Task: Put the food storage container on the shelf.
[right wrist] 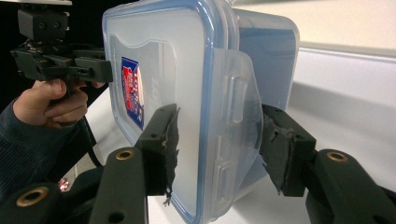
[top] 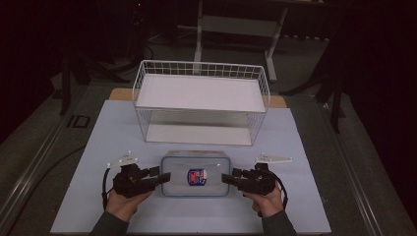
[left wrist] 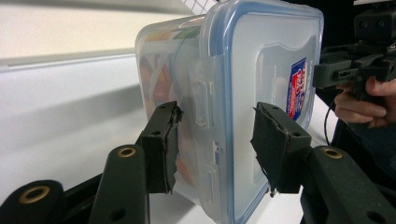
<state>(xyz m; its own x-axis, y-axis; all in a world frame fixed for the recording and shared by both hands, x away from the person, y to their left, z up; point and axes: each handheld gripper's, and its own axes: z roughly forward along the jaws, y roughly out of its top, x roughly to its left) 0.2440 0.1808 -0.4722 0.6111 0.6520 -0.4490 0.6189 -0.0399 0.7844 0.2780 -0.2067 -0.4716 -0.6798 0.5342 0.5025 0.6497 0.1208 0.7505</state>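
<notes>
A clear plastic container (top: 196, 164) with a blue-rimmed lid and a red and blue label (top: 197, 177) lies flat on the white table top, in front of the wire basket. My left gripper (top: 166, 177) is at its left end and my right gripper (top: 225, 178) at its right end. In the left gripper view the jaws of the left gripper (left wrist: 217, 112) straddle the end latch of the container (left wrist: 261, 56), with a gap on the lid side. In the right gripper view the right gripper (right wrist: 219, 112) straddles the other latch of the container (right wrist: 159, 60) in the same way. Both are open.
A white wire basket (top: 201, 64) with two shelves stands behind the container. The white mat (top: 98, 147) covers the table, with dark floor around it and a metal frame at the back. A hand holds each gripper from the near edge.
</notes>
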